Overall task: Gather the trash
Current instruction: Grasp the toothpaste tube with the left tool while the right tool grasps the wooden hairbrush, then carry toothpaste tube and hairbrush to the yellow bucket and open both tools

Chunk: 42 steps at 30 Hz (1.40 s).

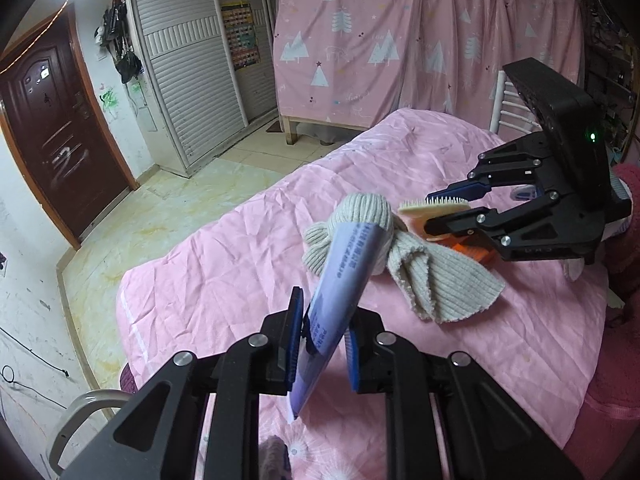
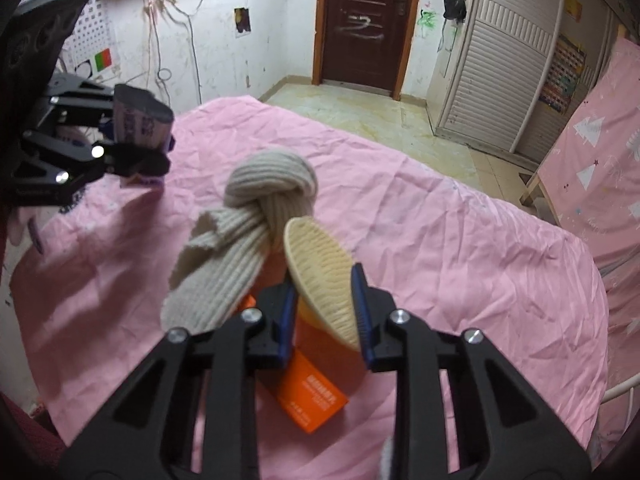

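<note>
Ribbed knit scarf (image 2: 244, 236) on wrinkled cotton sheet (image 2: 440, 240)
</note>
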### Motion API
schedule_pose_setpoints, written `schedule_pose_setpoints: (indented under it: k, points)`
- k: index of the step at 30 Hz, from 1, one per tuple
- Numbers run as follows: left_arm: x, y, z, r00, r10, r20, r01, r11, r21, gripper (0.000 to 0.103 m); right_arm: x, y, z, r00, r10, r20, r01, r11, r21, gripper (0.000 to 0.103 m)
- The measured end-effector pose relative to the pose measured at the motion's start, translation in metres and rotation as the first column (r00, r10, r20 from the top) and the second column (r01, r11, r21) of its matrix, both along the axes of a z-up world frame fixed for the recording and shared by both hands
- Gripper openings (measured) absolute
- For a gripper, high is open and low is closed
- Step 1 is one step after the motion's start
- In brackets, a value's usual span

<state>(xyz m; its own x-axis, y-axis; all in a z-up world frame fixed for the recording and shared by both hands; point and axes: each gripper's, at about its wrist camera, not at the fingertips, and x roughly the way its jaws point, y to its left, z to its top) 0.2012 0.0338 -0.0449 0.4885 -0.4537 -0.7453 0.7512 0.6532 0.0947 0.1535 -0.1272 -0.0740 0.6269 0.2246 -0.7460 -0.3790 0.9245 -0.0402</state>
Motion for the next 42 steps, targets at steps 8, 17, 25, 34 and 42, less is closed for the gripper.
schedule_pose_setpoints:
  k: [8, 17, 25, 34, 42]
  points:
    - [-0.012, -0.01, 0.021, 0.999, 0.014, 0.04, -0.014, 1.0, -0.012, 0.009, -0.007, -0.033, 0.021, 0.996, -0.078, 0.047, 0.073, 0.992, 0.101, 0.011]
    - [-0.023, -0.03, 0.039, 0.996, 0.054, 0.076, -0.055, 0.998, 0.008, 0.002, -0.032, -0.077, 0.044, 0.983, -0.153, 0.105, 0.133, 0.976, 0.174, 0.011]
    - [-0.039, -0.061, 0.057, 0.994, 0.025, 0.11, -0.028, 0.999, 0.026, 0.002, -0.058, -0.132, 0.061, 0.956, -0.254, 0.146, 0.214, 0.946, 0.241, 0.011]
    - [-0.056, -0.124, 0.075, 0.988, -0.041, 0.149, 0.035, 0.998, 0.043, 0.001, -0.093, -0.204, 0.065, 0.913, -0.374, 0.163, 0.315, 0.901, 0.3, 0.011]
    - [-0.076, -0.196, 0.088, 0.976, -0.127, 0.179, 0.123, 0.992, 0.034, 0.001, -0.121, -0.266, 0.056, 0.868, -0.473, 0.149, 0.404, 0.848, 0.343, 0.011]
